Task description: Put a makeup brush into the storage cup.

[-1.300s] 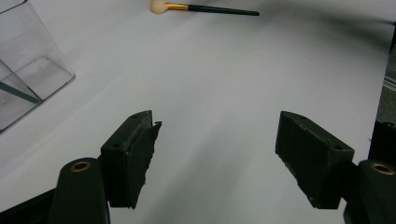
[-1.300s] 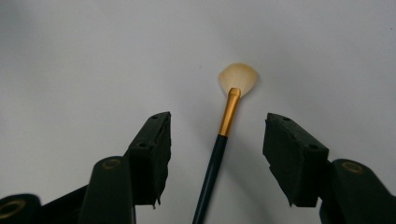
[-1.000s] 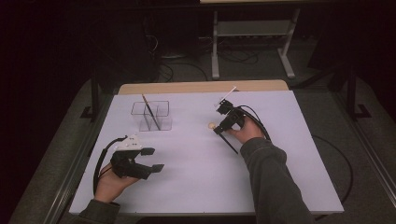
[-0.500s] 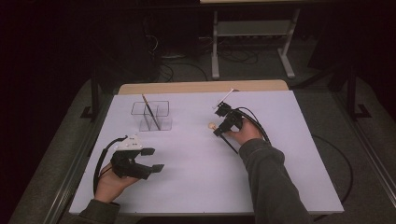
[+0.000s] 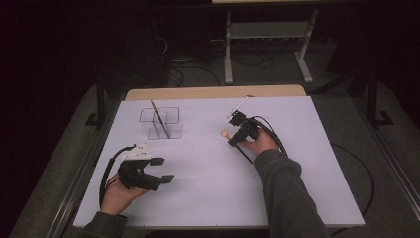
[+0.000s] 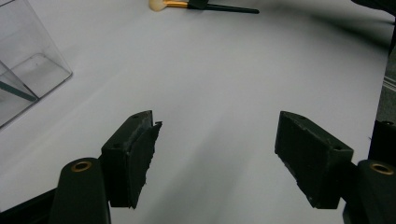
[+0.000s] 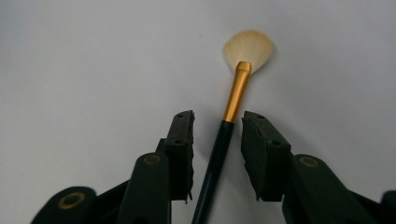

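A makeup brush (image 7: 237,88) with a pale fan head, gold ferrule and dark handle lies flat on the white table (image 5: 198,198). My right gripper (image 7: 218,117) is open and straddles the handle just behind the ferrule, with a thin gap on each side. In the high view the brush head (image 5: 224,133) pokes out to the left of the right gripper (image 5: 234,139). The left gripper (image 5: 164,170) rests open near the front left with nothing between its jaws (image 6: 217,149). From there the brush (image 6: 187,4) lies far off.
A clear two-part organiser (image 5: 161,124) stands at the back left with a thin dark brush (image 5: 157,116) leaning in it; its corner (image 6: 28,70) is to the left of the left gripper. Black cables trail from both grippers. A metal stand (image 5: 267,34) is beyond the table.
The right gripper has shifted slightly left and down over the brush handle. The left gripper has not moved.
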Tool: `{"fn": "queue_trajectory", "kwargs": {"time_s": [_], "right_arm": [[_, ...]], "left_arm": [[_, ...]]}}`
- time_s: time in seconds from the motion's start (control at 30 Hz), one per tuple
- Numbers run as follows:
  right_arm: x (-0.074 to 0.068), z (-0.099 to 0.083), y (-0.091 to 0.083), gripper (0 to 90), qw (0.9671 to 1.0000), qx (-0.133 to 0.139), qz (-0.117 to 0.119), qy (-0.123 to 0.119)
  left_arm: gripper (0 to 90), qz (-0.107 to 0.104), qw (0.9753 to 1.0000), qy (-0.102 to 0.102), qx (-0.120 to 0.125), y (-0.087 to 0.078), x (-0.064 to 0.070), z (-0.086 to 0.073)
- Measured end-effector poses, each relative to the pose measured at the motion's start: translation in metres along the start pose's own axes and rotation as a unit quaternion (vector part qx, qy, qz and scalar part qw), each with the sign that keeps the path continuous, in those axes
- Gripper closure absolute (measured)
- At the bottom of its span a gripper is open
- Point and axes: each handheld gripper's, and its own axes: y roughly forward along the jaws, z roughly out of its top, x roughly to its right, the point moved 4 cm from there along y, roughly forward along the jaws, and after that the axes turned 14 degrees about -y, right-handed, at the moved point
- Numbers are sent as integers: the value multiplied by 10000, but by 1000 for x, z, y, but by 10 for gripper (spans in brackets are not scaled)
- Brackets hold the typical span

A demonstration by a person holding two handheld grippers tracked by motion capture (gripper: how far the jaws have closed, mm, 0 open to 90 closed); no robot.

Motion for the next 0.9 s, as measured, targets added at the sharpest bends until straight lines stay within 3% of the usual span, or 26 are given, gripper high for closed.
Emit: {"fn": "queue_trajectory", "kwargs": {"time_s": [0.9], "right_arm": [[-6, 0, 6, 759, 9986, -271, -355, -294]], "left_arm": [[283, -53, 10000, -31, -26, 2, 0, -1]]}}
